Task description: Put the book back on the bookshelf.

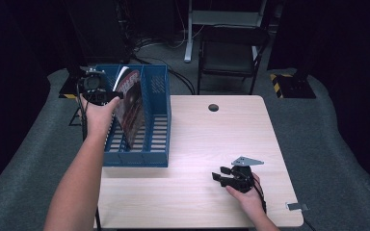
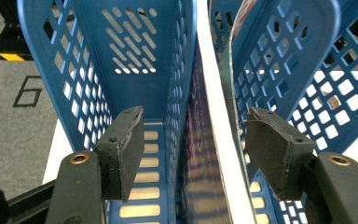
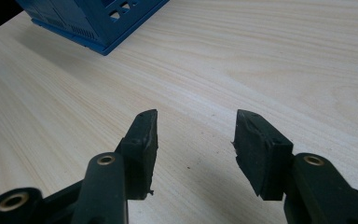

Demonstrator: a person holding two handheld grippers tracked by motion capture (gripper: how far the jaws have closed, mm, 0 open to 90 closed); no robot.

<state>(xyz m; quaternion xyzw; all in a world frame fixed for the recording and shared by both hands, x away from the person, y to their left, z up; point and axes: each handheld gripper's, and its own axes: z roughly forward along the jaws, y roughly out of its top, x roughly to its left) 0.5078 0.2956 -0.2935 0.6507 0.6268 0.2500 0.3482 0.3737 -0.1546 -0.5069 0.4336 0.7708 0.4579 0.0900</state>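
Blue file rack [image 1: 156, 120] walls flanking magazine [image 1: 131, 103], left tool [image 1: 107, 96] open

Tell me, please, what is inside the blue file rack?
One magazine leans in a compartment of the blue file rack; the compartment beside it shows a bare slotted floor. The magazine's lower edge is hidden behind the rack's front wall.
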